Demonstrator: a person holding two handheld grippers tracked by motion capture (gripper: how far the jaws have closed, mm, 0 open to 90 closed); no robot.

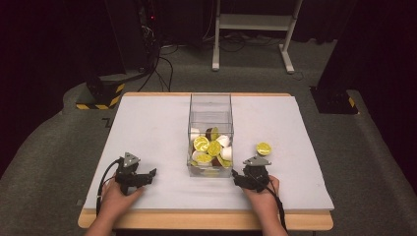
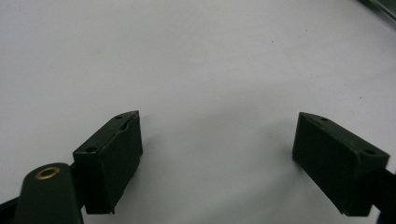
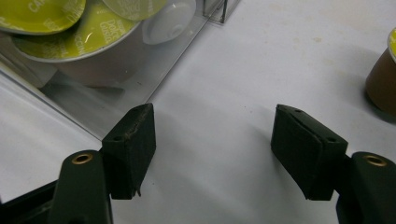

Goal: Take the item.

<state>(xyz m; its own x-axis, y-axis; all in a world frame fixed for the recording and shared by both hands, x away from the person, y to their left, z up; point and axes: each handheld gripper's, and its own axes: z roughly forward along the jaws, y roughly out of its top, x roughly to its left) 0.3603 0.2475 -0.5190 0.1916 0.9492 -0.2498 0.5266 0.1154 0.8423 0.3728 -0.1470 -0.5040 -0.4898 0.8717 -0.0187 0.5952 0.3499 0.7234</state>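
A clear plastic rectangular box (image 1: 210, 129) stands at the middle of the white-topped counter (image 1: 147, 132), holding a heap of coffee capsules with lime-green foil lids and white bodies (image 1: 210, 147). One more brown capsule with a lime-green lid (image 1: 264, 148) sits on the counter just right of the box, apart from it. The left gripper (image 1: 147, 175) rests low on the counter, well left of the box; in the left gripper view its jaws are spread wide with bare counter between them. The right gripper (image 1: 239, 178) rests near the box's front right corner; in the right gripper view its jaws are also spread with nothing between them, the box wall (image 3: 116, 88) just beyond the left jaw and the loose capsule (image 3: 384, 79) at the right edge.
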